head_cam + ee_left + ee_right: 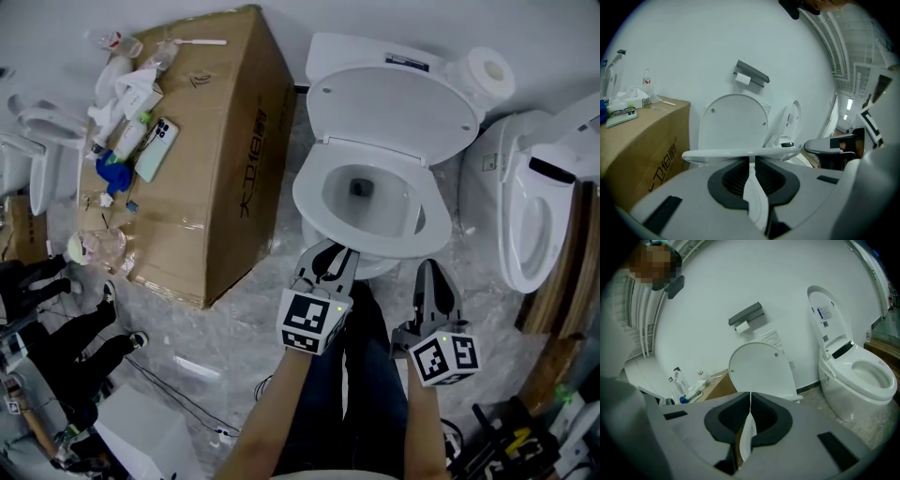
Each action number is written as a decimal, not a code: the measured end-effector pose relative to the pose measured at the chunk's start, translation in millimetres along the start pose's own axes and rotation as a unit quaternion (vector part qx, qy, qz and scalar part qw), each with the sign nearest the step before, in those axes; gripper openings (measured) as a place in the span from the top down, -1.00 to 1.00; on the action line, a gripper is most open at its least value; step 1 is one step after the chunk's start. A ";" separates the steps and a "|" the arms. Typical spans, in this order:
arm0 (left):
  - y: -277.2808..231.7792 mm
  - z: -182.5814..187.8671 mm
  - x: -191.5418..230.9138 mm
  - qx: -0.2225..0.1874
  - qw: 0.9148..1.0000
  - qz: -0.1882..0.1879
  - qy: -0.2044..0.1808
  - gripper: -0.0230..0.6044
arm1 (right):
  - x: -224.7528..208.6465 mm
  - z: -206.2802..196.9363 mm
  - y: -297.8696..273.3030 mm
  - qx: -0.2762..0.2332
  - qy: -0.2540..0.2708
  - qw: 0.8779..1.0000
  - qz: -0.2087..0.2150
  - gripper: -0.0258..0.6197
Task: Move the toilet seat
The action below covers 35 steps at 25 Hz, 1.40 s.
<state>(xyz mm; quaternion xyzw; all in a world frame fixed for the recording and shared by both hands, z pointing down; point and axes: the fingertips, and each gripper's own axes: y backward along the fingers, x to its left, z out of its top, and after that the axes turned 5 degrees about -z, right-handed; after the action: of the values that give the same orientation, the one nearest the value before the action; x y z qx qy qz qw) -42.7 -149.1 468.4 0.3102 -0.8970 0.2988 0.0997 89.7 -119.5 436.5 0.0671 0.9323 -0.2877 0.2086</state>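
Observation:
The white toilet (370,187) stands with its lid (394,112) raised against the tank. My left gripper (330,253) is shut on the front edge of the toilet seat (309,192). In the left gripper view the toilet seat (740,153) runs as a thin level band right at the tips of the left gripper (752,161), with the lid (733,122) upright behind it. My right gripper (433,274) hangs to the right of the bowl's front, apart from it. In its own view the right gripper (750,397) is shut on nothing, and the lid (761,371) stands beyond it.
A large cardboard box (216,159) with bottles and a phone on top stands left of the toilet. A second toilet (534,216) stands close on the right. A paper roll (489,70) rests on the tank. The person's legs (366,394) are below the grippers.

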 end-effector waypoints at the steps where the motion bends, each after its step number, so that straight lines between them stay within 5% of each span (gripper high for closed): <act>1: -0.7 2.0 0.3 -0.001 1.000 0.000 -0.001 0.76 | 2.1 0.6 0.0 0.001 0.005 1.000 0.001 0.85; 9: -7.4 20.9 2.7 -0.016 1.000 -0.002 -0.010 0.77 | 6.7 -0.7 -11.3 0.017 0.026 1.000 -0.003 0.87; 35: -31.9 79.8 17.9 -0.045 0.998 -0.013 -0.031 0.77 | 14.4 60.7 -50.4 -0.041 0.064 0.997 -0.007 0.87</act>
<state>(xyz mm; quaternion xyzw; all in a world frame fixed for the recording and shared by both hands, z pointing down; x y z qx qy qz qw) -36.7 -225.9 426.1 0.3259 -0.9080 0.2475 0.0896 85.6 -195.3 410.6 0.0705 0.9551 -0.2458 0.1496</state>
